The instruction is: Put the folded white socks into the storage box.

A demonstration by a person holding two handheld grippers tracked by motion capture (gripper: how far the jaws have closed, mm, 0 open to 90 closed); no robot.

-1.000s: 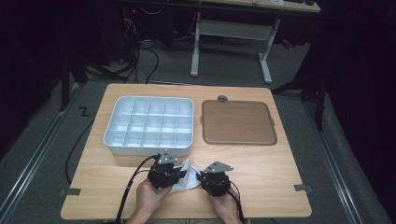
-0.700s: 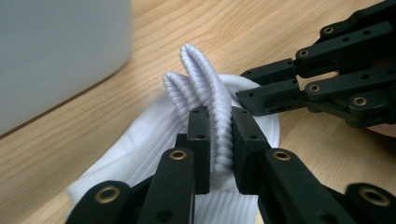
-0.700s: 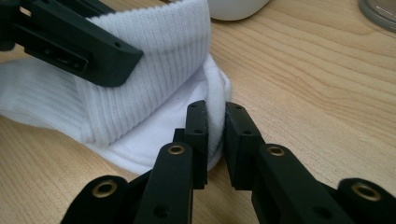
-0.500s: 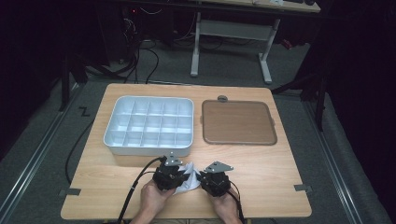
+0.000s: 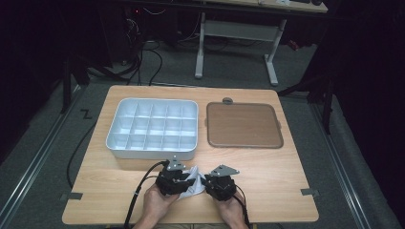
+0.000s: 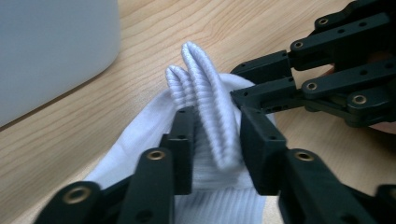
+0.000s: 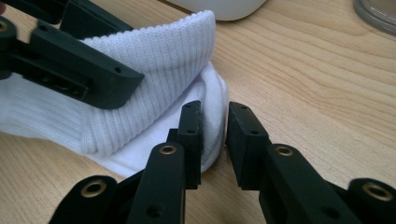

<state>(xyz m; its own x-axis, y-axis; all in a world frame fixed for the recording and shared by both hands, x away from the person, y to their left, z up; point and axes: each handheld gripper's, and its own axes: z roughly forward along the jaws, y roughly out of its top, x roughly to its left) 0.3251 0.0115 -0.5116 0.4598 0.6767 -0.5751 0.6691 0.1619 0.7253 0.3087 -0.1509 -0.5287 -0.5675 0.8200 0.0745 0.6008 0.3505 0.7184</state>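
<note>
A white ribbed sock (image 5: 193,183) lies bunched on the wooden table near the front edge, between my two grippers. My left gripper (image 5: 187,182) has just been opening its jaws. The sock's folded cuff (image 6: 210,93) stands between them unsqueezed, so this gripper (image 6: 217,135) is open. My right gripper (image 5: 204,184) faces it from the other side and has also just been opening. A rounded fold of the sock (image 7: 212,107) sits in this gripper's (image 7: 215,130) gap, against one pad and clear of the other. The right gripper's jaws (image 6: 240,84) nearly touch the cuff.
A white compartment tray (image 5: 152,101) stands behind the hands on the left. A brown rimmed lid (image 5: 243,125) lies to its right, with a small round grey cap (image 5: 228,100) at its far edge. Bare wood (image 5: 286,181) extends to the right of the grippers.
Both hands stay in place at the front edge with the sock between the grippers. The sock looks slightly less pinched now.
</note>
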